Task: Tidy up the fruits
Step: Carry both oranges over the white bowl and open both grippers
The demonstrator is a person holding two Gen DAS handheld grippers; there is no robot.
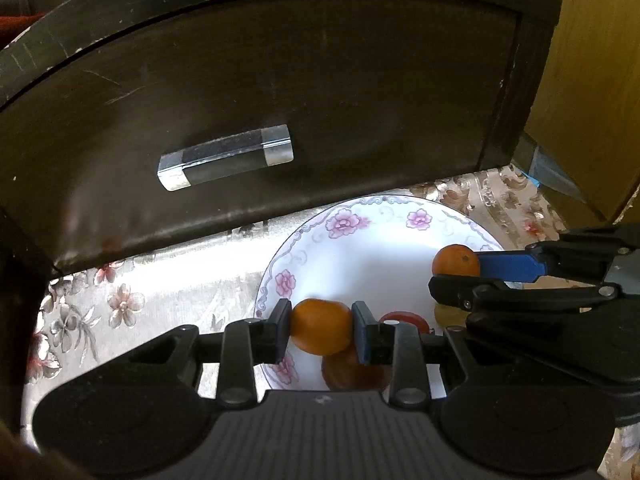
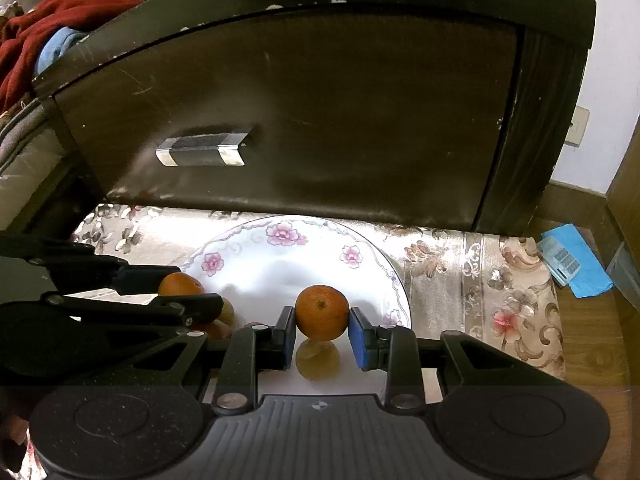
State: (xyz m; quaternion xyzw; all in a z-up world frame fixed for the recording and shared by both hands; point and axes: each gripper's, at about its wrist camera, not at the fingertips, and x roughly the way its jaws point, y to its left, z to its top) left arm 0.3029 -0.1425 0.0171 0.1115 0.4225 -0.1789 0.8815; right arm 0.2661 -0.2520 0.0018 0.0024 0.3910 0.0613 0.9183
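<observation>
The left tool (image 1: 321,327) grips an orange (image 1: 321,326) above the plate (image 1: 360,240); the right tool (image 2: 322,336) brackets another orange (image 2: 322,312), apparently clamped.

Both tools (image 1: 322,332) (image 2: 322,338) matte black w/ blue pads (image 2: 359,338); silver screws (image 1: 406,393); ribbed grey base.

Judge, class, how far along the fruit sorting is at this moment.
Done: some fruit already lies on the floral plate. In hand: the left gripper clamps one orange; the right gripper brackets another orange above the plate. Left: releasing both.
</observation>
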